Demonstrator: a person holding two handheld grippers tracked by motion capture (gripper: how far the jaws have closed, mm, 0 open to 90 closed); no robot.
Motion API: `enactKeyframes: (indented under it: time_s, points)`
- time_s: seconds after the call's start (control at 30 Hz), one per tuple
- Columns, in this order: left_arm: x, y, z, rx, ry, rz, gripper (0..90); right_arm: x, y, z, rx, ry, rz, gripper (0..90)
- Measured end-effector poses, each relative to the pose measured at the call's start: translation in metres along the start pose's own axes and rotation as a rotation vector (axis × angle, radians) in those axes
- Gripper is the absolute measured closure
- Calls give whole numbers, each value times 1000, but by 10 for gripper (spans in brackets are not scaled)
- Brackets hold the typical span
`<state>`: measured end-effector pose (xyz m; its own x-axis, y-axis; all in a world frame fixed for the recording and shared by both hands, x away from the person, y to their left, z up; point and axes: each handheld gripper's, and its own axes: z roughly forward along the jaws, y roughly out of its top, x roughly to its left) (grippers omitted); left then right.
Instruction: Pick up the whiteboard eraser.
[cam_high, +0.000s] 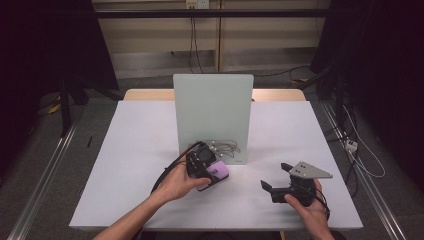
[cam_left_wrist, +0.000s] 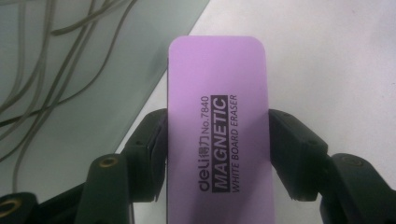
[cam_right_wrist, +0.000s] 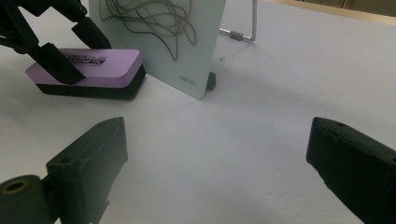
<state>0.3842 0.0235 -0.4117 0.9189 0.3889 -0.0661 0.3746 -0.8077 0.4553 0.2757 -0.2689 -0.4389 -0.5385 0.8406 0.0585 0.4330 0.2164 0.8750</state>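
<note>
The left tongs (cam_high: 206, 167) are clamped on a purple eraser (cam_high: 215, 175), 1 jaw on each long side. The left gripper view shows the grip plainly: the eraser (cam_left_wrist: 217, 135) runs straight out from between the jaws, its long axis in line with the tongs, its printed face up, its far end pointing towards the foot of the upright whiteboard (cam_high: 213, 117). In the high view the eraser lies low on the white desk (cam_high: 135, 165), just in front of the board's lower edge, and the left hand (cam_high: 175, 186) is far the nearer to both.

That board carries a scribble of grey lines (cam_high: 226, 148) near its bottom. If the aim is to wipe them, which is only my guess, the eraser must be lifted and turned so its dark felt side meets the board.

The right gripper view adds what the others lack: the eraser (cam_right_wrist: 86, 72) seen from the side, its black underside on the desk or nearly so, and the scribble (cam_right_wrist: 149, 21) just above and beyond it.

The right tongs (cam_high: 280, 179) are wide apart and hold nothing, hanging over bare desk well to the right of the board.
</note>
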Motion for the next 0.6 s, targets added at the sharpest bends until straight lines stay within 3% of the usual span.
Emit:
enactKeyframes:
  time_s: [0.13, 0.47, 0.6]
  points:
    - [3, -1, -5, -13, -15, 5, 414, 0, 0, 0, 0, 1, 0, 51]
    - [5, -5, -22, -114, -41, -24, 414, -1, 0, 2, 4, -6, 7, 50]
    - [6, -7, -26, -123, -43, -8, 414, -3, 0, 2, 6, -19, 19, 50]
